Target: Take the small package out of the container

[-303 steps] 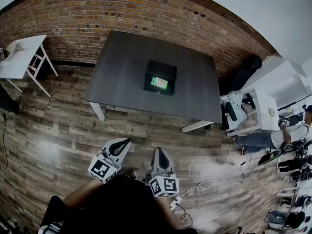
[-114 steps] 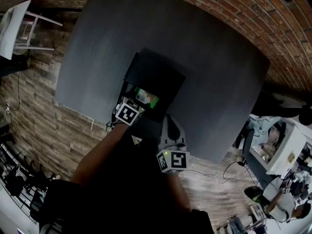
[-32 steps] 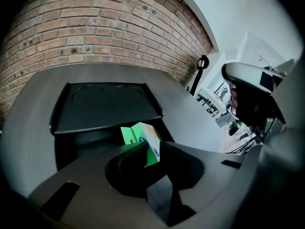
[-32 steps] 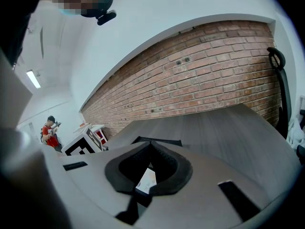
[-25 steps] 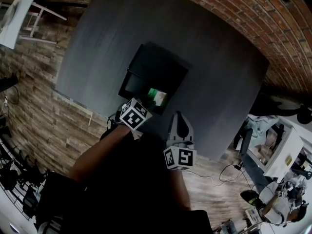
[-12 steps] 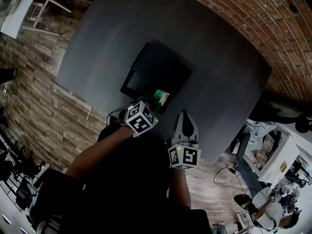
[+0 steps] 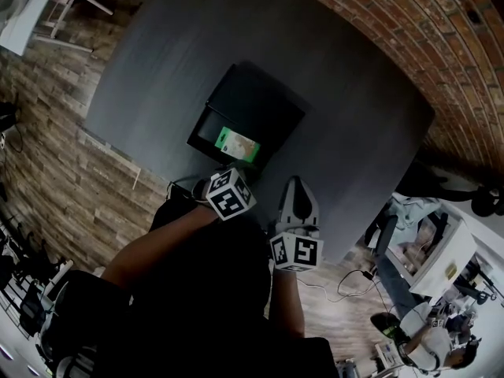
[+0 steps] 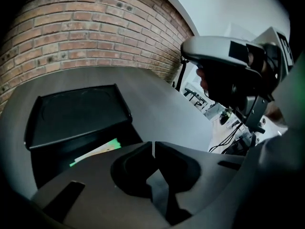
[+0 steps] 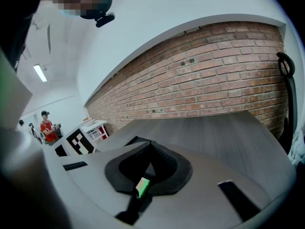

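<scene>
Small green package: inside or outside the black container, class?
Inside. The small green package lies flat within the walls of the open black rectangular container; the left gripper view shows the same.

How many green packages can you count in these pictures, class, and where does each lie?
1. The green package lies in the open part of the black container on the dark grey table. More might be hidden behind the container's walls.
</scene>
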